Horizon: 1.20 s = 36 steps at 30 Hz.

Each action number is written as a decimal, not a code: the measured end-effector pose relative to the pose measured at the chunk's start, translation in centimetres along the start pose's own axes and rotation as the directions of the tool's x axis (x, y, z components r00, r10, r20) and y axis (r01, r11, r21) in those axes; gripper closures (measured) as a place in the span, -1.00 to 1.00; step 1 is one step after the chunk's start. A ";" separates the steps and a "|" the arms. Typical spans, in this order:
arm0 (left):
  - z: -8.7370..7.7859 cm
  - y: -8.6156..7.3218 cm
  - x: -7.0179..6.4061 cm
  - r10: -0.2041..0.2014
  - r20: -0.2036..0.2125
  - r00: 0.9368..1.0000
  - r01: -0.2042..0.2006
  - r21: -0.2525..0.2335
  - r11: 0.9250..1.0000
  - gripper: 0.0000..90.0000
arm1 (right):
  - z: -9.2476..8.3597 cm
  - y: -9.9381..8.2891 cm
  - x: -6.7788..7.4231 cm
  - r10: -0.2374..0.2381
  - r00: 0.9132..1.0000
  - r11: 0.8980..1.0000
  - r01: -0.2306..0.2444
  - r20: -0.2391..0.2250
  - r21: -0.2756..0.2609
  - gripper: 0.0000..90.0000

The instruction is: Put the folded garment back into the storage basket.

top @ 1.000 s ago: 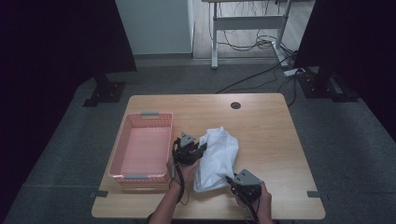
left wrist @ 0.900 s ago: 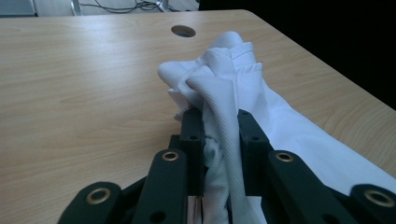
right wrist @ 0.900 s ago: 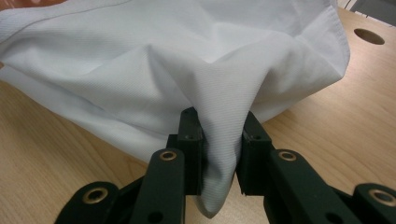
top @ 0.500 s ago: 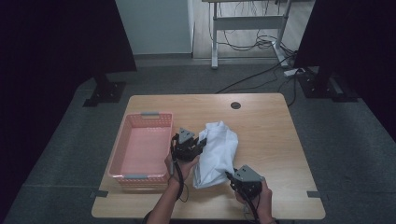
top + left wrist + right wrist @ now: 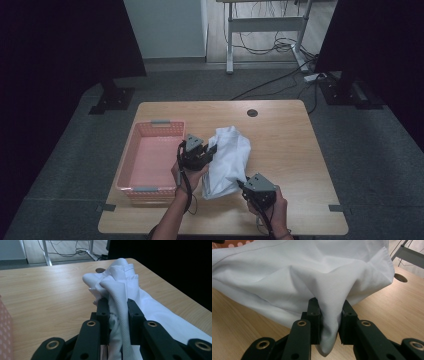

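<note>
A white cloth [image 5: 227, 160] lies bunched on the wooden table [image 5: 280, 145], just right of a pink basket [image 5: 150, 160]. My left gripper [image 5: 212, 149] is shut on the cloth's left edge, with a ribbed fold [image 5: 117, 302] pinched between its jaws. At the cloth's near end my right gripper [image 5: 241, 184] is shut on a pulled-up fold [image 5: 329, 315]. The cloth [image 5: 299, 270] hangs stretched and slightly lifted between the two grippers.
The pink basket's rim [image 5: 161, 122] stands close to my left hand. A round cable hole [image 5: 252, 113] sits in the table's far middle. Beyond the table are a desk frame and cables [image 5: 270, 45] on the floor.
Both grippers have shifted slightly left toward the basket, carrying the cloth with them. The cloth bunches up more than before.
</note>
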<state>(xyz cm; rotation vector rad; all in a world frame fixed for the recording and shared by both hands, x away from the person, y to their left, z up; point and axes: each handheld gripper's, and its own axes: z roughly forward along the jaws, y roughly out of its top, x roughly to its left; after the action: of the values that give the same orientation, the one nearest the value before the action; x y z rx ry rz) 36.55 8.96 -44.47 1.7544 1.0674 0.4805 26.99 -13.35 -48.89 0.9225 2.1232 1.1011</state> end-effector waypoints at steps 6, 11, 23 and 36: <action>-0.5 0.5 0.4 0.007 -0.008 1.000 -0.007 -0.009 1.000 0.67 | 0.3 0.8 0.2 -0.004 1.000 1.000 0.004 0.000 -0.008 0.66; -0.9 0.8 0.7 0.010 -0.012 1.000 -0.010 -0.013 1.000 0.67 | 0.4 1.3 0.4 -0.004 1.000 1.000 0.004 0.002 -0.017 0.66; -2.0 1.3 1.9 0.012 -0.026 1.000 -0.012 -0.026 1.000 0.67 | 1.0 2.8 1.2 -0.019 1.000 0.999 0.018 -0.007 -0.029 0.66; -3.3 2.3 3.0 0.045 -0.043 0.998 -0.046 -0.029 0.999 0.67 | 1.8 4.7 2.3 -0.036 0.999 0.999 0.035 -0.020 -0.032 0.65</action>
<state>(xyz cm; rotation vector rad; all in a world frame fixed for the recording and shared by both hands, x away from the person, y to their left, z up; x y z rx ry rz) 36.79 12.90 -41.47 1.7519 1.0466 0.5617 28.41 -8.74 -46.20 0.8594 2.1246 1.1277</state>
